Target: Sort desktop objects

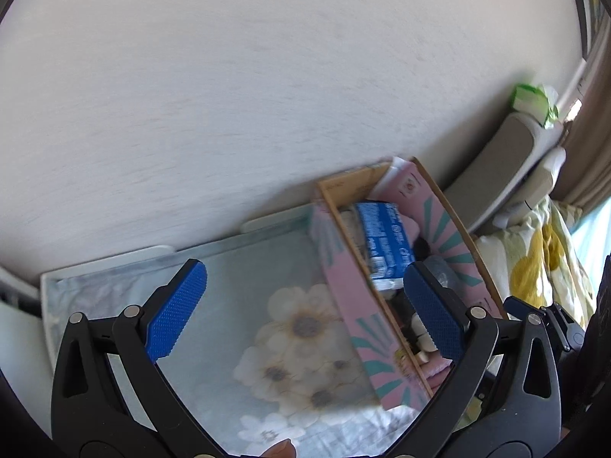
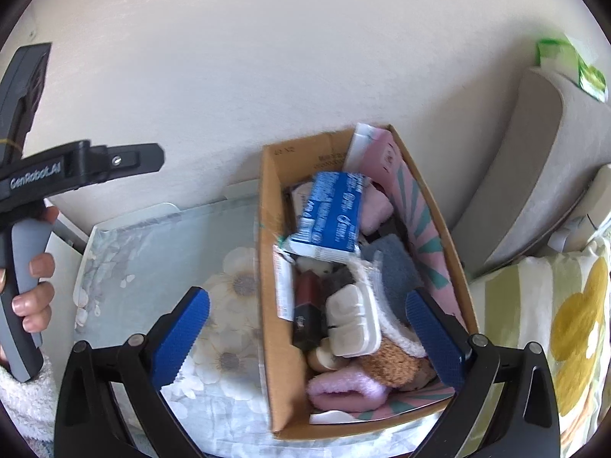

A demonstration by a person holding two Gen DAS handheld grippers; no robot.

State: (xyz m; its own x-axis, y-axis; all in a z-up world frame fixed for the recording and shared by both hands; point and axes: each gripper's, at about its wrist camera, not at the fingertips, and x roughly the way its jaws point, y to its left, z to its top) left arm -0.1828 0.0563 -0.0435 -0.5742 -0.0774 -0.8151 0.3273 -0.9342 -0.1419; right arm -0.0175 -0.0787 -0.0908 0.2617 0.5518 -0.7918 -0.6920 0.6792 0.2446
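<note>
A cardboard box (image 2: 269, 305) with a pink patterned outside (image 1: 345, 305) stands on a floral-covered table (image 2: 160, 252). It holds a blue packet (image 2: 332, 213), a white case (image 2: 353, 320), a dark red object (image 2: 309, 297), socks in pink (image 2: 343, 389), brown (image 2: 389, 366) and blue-grey (image 2: 393, 263). The blue packet also shows in the left wrist view (image 1: 385, 244). My right gripper (image 2: 307, 339) is open and empty, above the box's near end. My left gripper (image 1: 305, 313) is open and empty, over the table beside the box's left wall.
The table (image 1: 214, 305) sits against a white wall. A grey cushion (image 2: 534, 168) and a yellow floral pillow (image 2: 553, 324) lie to the right of the box. A green packet (image 2: 573, 65) rests on top of the cushion. The left gripper's handle (image 2: 26, 267) shows at far left.
</note>
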